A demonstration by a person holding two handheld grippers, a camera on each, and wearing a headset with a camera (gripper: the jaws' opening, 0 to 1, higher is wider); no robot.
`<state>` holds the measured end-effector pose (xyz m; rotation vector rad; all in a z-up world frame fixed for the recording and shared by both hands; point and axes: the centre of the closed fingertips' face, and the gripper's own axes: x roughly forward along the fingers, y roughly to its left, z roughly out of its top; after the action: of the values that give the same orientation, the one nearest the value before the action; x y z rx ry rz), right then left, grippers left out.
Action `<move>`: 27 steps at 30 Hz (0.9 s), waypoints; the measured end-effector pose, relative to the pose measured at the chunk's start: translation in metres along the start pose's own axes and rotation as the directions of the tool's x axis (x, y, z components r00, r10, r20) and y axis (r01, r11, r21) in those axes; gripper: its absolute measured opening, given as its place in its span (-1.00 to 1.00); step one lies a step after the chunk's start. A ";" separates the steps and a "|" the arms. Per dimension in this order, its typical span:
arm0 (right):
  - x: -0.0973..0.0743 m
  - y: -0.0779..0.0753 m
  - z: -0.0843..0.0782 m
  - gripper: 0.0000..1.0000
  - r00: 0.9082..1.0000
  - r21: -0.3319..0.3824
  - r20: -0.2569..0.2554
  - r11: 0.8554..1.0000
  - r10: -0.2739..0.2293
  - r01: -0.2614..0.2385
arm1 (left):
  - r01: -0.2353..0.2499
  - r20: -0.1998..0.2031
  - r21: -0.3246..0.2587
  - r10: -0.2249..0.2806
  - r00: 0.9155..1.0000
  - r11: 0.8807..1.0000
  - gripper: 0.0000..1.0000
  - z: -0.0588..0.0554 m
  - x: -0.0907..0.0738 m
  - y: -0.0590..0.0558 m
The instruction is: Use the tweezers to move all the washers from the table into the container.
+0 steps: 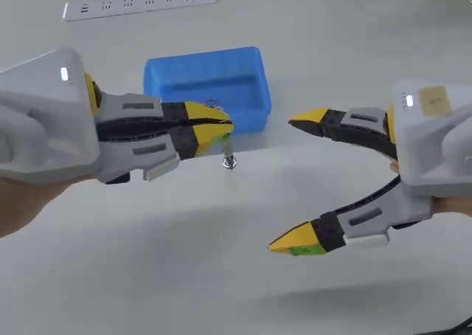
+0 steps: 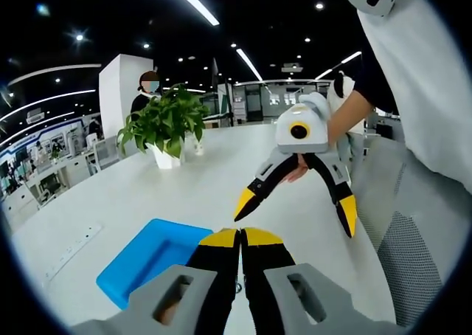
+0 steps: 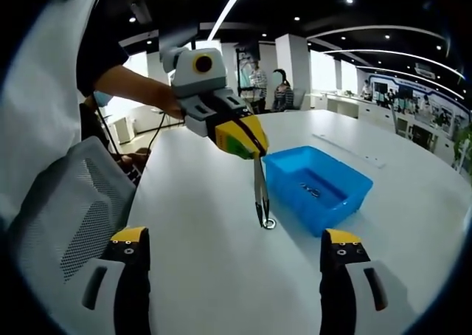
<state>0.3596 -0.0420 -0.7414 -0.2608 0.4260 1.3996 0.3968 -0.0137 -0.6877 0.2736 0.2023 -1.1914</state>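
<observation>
The left claw (image 1: 221, 128) is pressed together on the upper end of the slim metal tweezers (image 3: 259, 184), which hang tips-down just in front of the blue rectangular plastic container (image 1: 251, 117). At the tips sits a small silver metal washer (image 3: 269, 223), right by the container's near wall and low over the white worktop (image 1: 147, 268). Can't tell if it's lifted clear or touching.

The right claw (image 1: 284, 181) is spread wide, holding nothing, well off to the side.

Handling-wise, the washer looks light, thin, rigid and pretty slick, so it'd probably pop out of the tips easily. Best bet seems to be pinching across the ring's rim, or hooking one tip through the hole, with a steady squeeze. A couple of loose washers (image 3: 310, 191) lie in the container.
</observation>
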 end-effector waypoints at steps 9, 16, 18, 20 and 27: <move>0.009 0.001 0.005 0.90 1.000 0.006 0.007 1.000 0.016 -0.016 | 0.006 -0.007 -0.007 -0.006 1.000 1.000 -0.92 -0.002 0.002 -0.001; 0.027 -0.002 0.006 0.63 0.998 0.008 -0.025 0.999 0.050 -0.050 | 0.035 -0.016 -0.022 -0.036 0.999 0.999 -0.92 -0.001 0.003 -0.004; 0.034 -0.007 0.004 0.50 0.998 0.001 -0.037 0.999 0.043 -0.043 | 0.049 -0.025 -0.029 -0.050 0.998 0.998 -0.92 -0.001 0.002 -0.003; 0.039 -0.013 0.006 0.44 0.999 0.006 -0.032 0.999 0.035 -0.035 | 0.057 -0.027 -0.034 -0.058 0.998 0.998 -0.92 -0.001 0.002 -0.002; 0.056 -0.024 0.012 0.11 0.998 0.000 -0.036 0.999 0.051 -0.051 | 0.084 -0.044 -0.027 -0.085 0.995 0.996 -0.92 0.000 0.003 -0.007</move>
<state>0.3915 0.0095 -0.7564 -0.2782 0.4645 1.4463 0.3918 -0.0186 -0.6896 0.2726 0.2706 -1.2665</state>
